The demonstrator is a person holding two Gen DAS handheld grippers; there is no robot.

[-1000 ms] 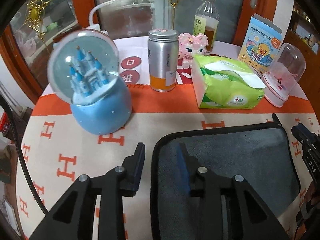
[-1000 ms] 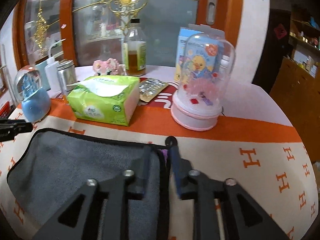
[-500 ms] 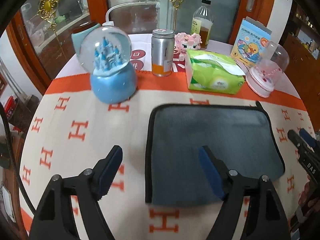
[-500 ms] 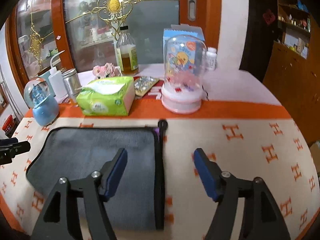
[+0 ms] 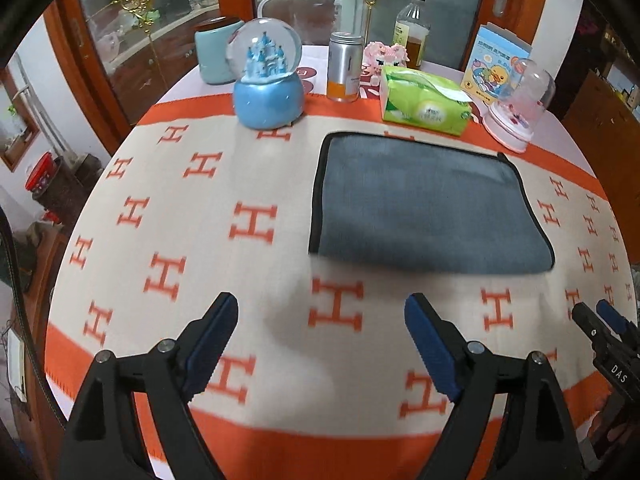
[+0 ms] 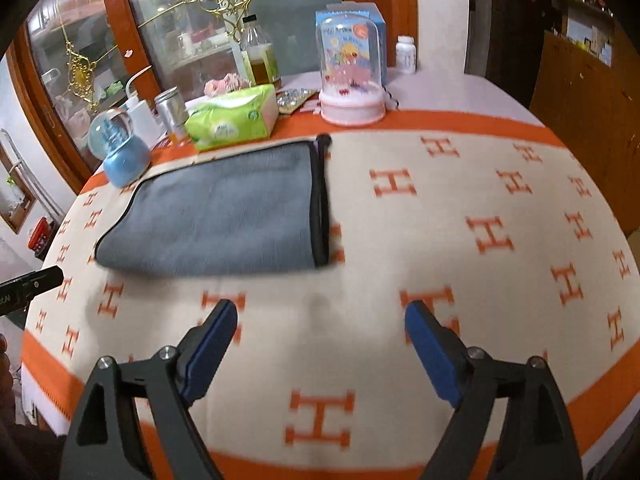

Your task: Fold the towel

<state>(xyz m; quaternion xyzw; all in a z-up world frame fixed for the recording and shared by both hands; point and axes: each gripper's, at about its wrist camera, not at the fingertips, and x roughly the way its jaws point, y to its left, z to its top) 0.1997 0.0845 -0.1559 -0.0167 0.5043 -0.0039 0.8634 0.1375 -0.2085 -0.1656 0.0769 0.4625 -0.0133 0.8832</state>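
A grey towel with a black hem [image 5: 424,208] lies folded flat on the orange and cream tablecloth [image 5: 224,216]; it also shows in the right wrist view [image 6: 224,216]. My left gripper [image 5: 320,340] is open and empty, above the cloth in front of the towel's near left part. My right gripper [image 6: 320,340] is open and empty, in front of the towel's near right corner. The right gripper's tip shows at the right edge of the left wrist view [image 5: 604,324]; the left one's tip shows at the left edge of the right wrist view [image 6: 36,280].
Behind the towel stand a blue snow globe [image 5: 268,88], a metal can [image 5: 344,68], a green tissue pack [image 5: 424,100], a pink domed ornament [image 5: 516,112], a bottle [image 5: 412,32] and a duck carton [image 5: 496,64]. Glass cabinet doors [image 6: 216,20] rise behind the table.
Both grippers have opened, let go of the towel's far corners and drawn back toward me and upward. The towel stays folded on the cloth.
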